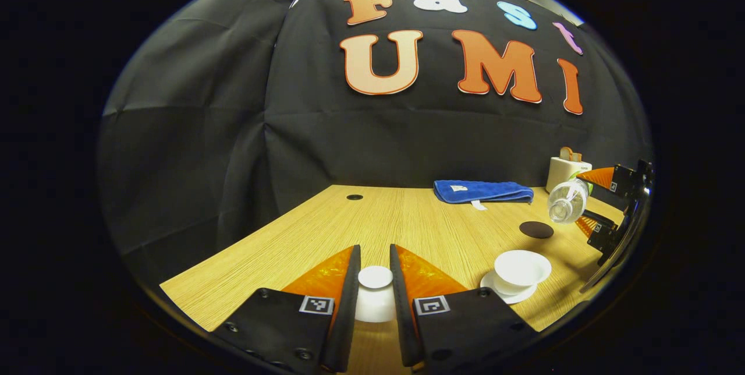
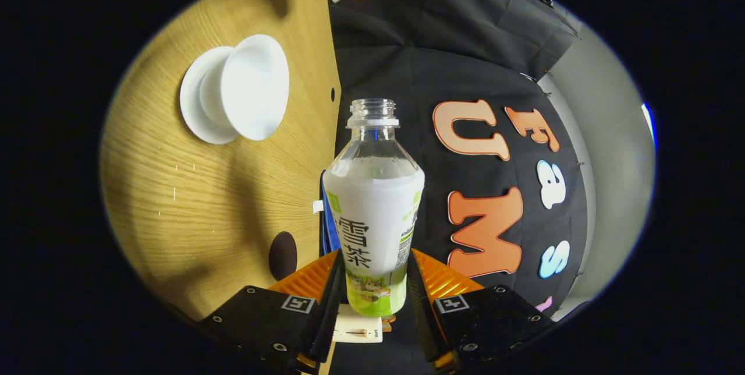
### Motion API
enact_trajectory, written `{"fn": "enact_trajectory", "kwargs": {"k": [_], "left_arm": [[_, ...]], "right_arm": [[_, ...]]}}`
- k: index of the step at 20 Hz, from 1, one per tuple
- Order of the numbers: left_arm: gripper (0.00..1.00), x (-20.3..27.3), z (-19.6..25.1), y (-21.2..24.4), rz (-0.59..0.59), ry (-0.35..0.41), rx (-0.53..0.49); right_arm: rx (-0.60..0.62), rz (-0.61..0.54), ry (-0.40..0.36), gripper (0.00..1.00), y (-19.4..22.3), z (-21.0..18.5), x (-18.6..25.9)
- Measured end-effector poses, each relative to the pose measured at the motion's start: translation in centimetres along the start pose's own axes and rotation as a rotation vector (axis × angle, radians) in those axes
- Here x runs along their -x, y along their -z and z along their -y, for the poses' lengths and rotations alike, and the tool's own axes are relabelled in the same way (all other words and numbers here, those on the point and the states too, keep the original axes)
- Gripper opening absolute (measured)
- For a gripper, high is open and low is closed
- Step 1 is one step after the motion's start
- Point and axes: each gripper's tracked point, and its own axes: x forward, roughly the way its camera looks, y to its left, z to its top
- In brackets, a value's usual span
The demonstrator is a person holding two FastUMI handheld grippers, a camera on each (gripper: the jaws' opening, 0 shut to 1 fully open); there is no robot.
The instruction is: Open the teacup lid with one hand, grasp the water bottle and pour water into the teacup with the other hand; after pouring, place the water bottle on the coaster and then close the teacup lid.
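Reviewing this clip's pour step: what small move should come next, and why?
Probably carry the tilted water bottle over the open teacup. The right gripper grips it uncapped, off to the cup's side; the left gripper holds the lid clear.

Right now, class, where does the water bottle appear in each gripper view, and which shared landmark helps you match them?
Left gripper view: the water bottle is at far right, tipped sideways above the table.
Right gripper view: it stands at centre, between the right hand-held gripper fingers.
Shared landmark: the dark round coaster on the table.
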Motion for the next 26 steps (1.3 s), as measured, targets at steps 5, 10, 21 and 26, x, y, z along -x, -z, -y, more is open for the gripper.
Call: {"fn": "enact_trajectory", "kwargs": {"k": [5, 10, 21, 26], "left_arm": [[0.36, -0.2, -0.5, 0.2, -0.006, -0.006, 0.009], [0.36, -0.4, -0.7, 0.4, -0.014, -0.004, 0.015], [0.36, -0.2, -0.9, 0.0, -0.011, -0.005, 0.014], [0.36, -0.2, -0.9, -0.2, -0.007, -0.003, 0.011]], "right_arm": [[0.101, 0.037, 0.029, 0.6, -0.3, 0.6, -0.3], [0.162, 0.052, 0.054, 0.6, -0.2, 1.0, -0.5], [0.254, 0.093, 0.135, 0.6, -0.2, 3.9, -1.7], [0.302, 0.117, 0.191, 0.57, -0.9, 5.6, -1.9]]}}
